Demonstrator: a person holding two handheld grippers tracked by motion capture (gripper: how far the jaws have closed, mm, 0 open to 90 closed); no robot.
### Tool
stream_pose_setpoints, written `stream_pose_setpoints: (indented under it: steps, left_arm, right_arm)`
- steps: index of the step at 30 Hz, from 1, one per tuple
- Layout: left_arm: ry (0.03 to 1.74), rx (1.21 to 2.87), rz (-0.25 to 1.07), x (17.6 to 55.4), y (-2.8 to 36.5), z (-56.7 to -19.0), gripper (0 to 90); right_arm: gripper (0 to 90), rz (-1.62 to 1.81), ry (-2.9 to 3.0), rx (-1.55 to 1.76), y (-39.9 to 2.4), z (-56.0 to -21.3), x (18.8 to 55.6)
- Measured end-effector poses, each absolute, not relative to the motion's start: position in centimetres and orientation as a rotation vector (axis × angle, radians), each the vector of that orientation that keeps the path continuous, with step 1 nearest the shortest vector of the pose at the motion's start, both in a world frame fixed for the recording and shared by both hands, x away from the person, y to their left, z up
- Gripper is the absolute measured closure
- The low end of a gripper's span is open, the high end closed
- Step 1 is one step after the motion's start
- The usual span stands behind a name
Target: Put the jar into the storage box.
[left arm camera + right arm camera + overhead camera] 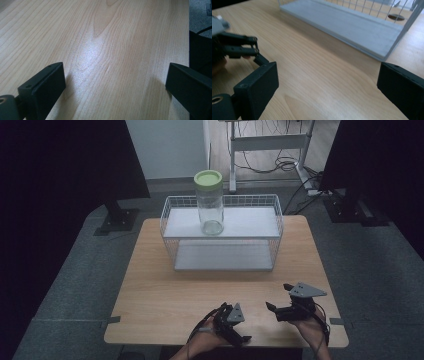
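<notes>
A clear glass jar (210,205) with a pale green lid stands upright on the upper level of a white wire basket (275,245) at the far middle of the wooden table (160,305). Both of my grippers hover near the table's front edge, well short of the basket. My left gripper (239,324) (115,82) is open over bare wood, nothing between its jaws. My right gripper (278,296) (328,85) is open too and empty; its view takes in the basket's lower white board (352,27) and the left gripper (237,47) off to the side.
Grey floor surrounds the table. Black stands with foot plates sit at the far left (117,217) and far right (350,207). A white desk frame with loose cables (280,162) stands behind the basket. Bare wood lies between the grippers and the basket.
</notes>
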State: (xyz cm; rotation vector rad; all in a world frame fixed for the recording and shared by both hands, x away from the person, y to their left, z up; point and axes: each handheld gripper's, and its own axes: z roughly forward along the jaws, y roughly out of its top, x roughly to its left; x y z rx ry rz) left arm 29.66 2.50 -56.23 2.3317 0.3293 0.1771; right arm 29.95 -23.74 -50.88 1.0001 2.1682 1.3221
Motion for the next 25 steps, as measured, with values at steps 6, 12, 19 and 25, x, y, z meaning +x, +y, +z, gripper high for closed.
stream_pose_setpoints:
  steps: [6, 12, 19, 25]
  left_arm:
    - [0.332, 2.331, 0.174, 29.6, 2.5, -56.2, 2.3]
    - [0.331, 2.333, 0.175, 29.6, 2.5, -56.2, 2.4]
    - [0.331, 2.335, 0.178, 29.7, 2.5, -56.2, 2.3]
    - [0.332, 2.335, 0.178, 29.7, 2.5, -56.2, 2.3]
  right_arm:
    - [3.4, 1.276, 2.186, 1.024, -24.0, -52.2, 29.5]
    - [3.5, 1.213, 2.226, 1.059, -23.9, -53.9, 29.1]
    - [3.6, 1.104, 2.297, 1.100, -23.7, -55.6, 28.9]
    - [3.7, 1.039, 2.351, 1.118, -23.4, -56.4, 28.8]
